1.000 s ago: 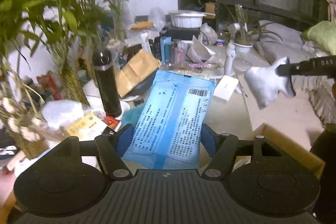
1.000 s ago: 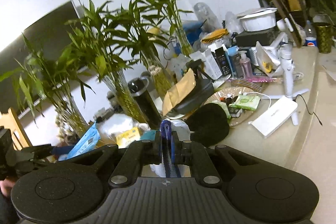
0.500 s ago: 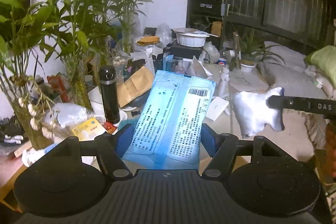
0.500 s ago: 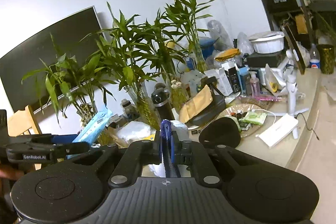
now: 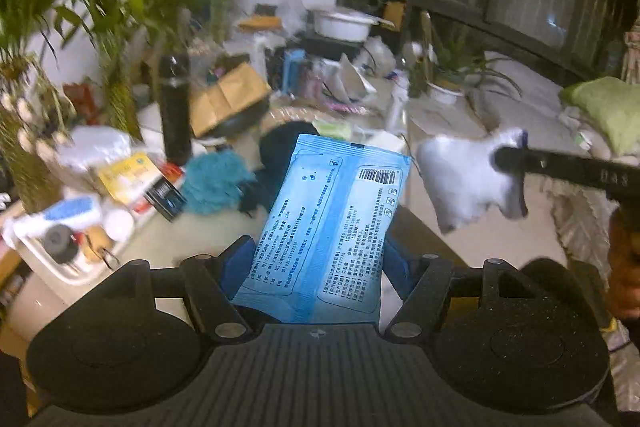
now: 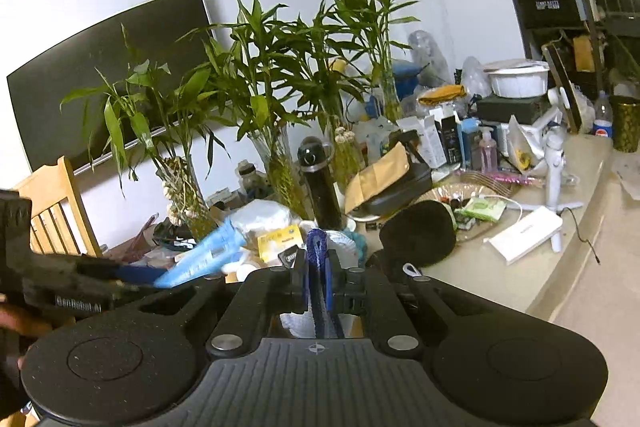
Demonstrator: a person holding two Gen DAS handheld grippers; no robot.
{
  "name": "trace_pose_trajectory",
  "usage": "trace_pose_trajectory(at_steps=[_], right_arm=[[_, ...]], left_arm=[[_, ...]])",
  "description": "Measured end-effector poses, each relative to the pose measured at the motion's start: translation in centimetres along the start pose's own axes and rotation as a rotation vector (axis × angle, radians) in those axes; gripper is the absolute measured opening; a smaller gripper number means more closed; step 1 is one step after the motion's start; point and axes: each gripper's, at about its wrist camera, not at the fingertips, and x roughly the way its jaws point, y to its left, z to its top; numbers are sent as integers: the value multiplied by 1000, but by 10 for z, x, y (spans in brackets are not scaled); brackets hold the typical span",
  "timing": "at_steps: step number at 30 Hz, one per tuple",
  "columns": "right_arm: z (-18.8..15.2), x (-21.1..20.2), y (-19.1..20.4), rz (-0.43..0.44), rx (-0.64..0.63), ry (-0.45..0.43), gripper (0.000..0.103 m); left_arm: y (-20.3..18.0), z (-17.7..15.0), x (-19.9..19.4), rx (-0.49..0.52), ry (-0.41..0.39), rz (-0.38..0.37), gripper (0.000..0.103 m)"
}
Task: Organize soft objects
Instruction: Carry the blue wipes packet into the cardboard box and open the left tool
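My left gripper point(image 5: 316, 263) is shut on a blue wet-wipe packet point(image 5: 336, 223) and holds it in the air above the cluttered counter. The packet also shows at the left of the right wrist view point(image 6: 200, 259). My right gripper point(image 6: 318, 267) is shut on a white cloth with blue trim point(image 6: 340, 247). In the left wrist view that cloth point(image 5: 468, 179) hangs from the right gripper's fingers point(image 5: 516, 157) to the right of the packet. A teal fluffy cloth point(image 5: 216, 183) and a black soft pad point(image 6: 420, 233) lie on the counter.
Bamboo plants in glass vases point(image 6: 280, 163) stand along the wall. A black bottle point(image 5: 174, 103), brown envelope point(image 5: 228, 95), white bowl point(image 6: 518, 81), white box point(image 6: 524, 233), bottles and boxes crowd the counter. A wooden chair point(image 6: 56, 211) is at the left. A green cushion point(image 5: 608, 107) lies far right.
Both grippers have lifted and shifted with their loads still held. The white cloth now hangs nearer the packet in the left wrist view. The left view is blurred from motion.
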Motion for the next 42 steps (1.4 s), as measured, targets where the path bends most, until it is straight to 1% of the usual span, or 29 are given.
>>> trace_pose_trajectory(at_steps=[2,5,6,7,8,9,10,12,14,16,20,24,29,37,39,42], right_arm=[[-3,-1,-3,-2,6,5,10],[-6,-2,-8,-2,16,13,10],[-7,-3,-9,-1,17,15,10],[-8,-3,-10,-1,19,18,10],[-9,-4,-12,1,20,22,10],[-10,-4,-12,3,18,25,10],[-10,-5,-12,5,14,25,10],[-11,-7,-13,5,7,23,10],[-11,-8,-15,1,13,20,10],[-10,-10,-18,-1,26,19,10],[-12,-17,-20,0,26,13,10],[-16,-22,-21,8,20,19,10],[-24,-19,-20,19,27,45,10],[-32,-3,-13,50,21,76,10],[-32,4,-11,54,17,92,10],[-32,15,-8,53,11,103,10]], left_arm=[[-2,-6,8,-9,25,-2,68],[-4,-11,18,-27,40,-12,68],[-4,-11,19,-34,35,-31,66],[-5,-11,20,-40,17,-68,68],[-4,-12,20,-45,-9,-128,68],[-3,-12,21,-51,-22,-174,73],[-3,-13,22,-61,-27,-212,83],[-3,-16,22,-82,-33,-237,85],[-4,-19,17,-83,-37,-238,85],[-8,-23,8,-70,-52,-225,85],[-11,-32,-13,-26,-93,-155,85],[-11,-37,-21,35,-115,-108,85],[0,-49,-22,22,-97,-53,85],[11,-51,-27,9,-120,-7,85],[12,-53,-29,13,-129,16,85],[13,-54,-32,22,-132,74,85]])
